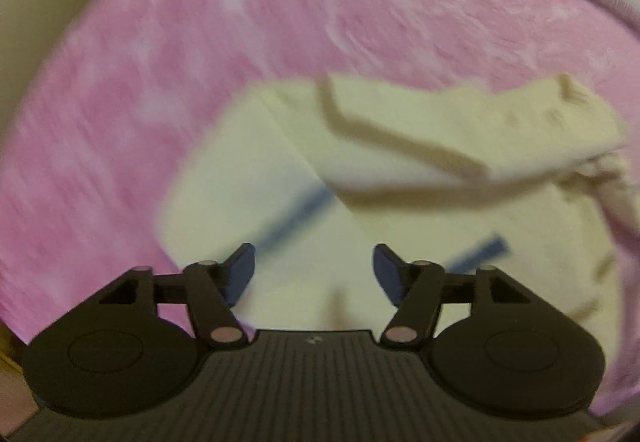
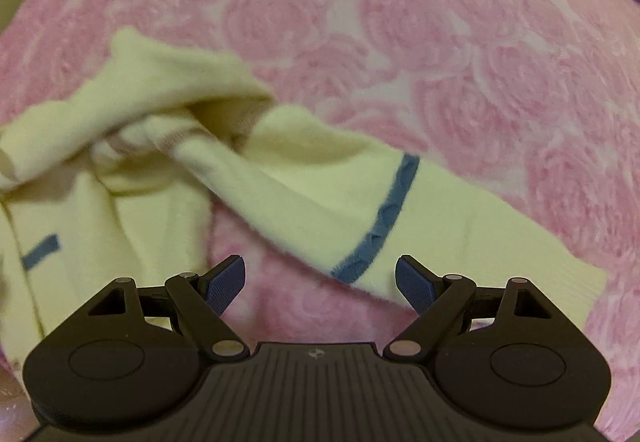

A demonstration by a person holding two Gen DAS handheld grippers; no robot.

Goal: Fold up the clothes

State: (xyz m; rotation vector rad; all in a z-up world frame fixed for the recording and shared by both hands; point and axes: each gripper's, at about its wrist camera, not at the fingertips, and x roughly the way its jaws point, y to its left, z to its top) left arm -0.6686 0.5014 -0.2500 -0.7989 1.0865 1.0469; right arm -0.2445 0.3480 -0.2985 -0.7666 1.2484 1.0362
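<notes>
Across the centre of both views: one pale yellow knitted garment with blue stripes (image 2: 304,202), lying rumpled on a pink rose-embossed plush blanket (image 2: 460,54). Left gripper (image 1: 314,268), jaws spread, empty, over the garment's blurred, possibly folded, body. Right gripper (image 2: 320,282), jaws spread, empty, beside a striped sleeve.

The garment (image 2: 304,198) is seen to be of soft, matt, fleecy cream cloth, trimmed with a blue woven stripe (image 2: 384,222). The bed cover (image 2: 460,42) is made of plush pink fabric embossed with roses. Each tool (image 2: 320,284) is formed of matt black plastic with textured blue pads (image 2: 226,280).
</notes>
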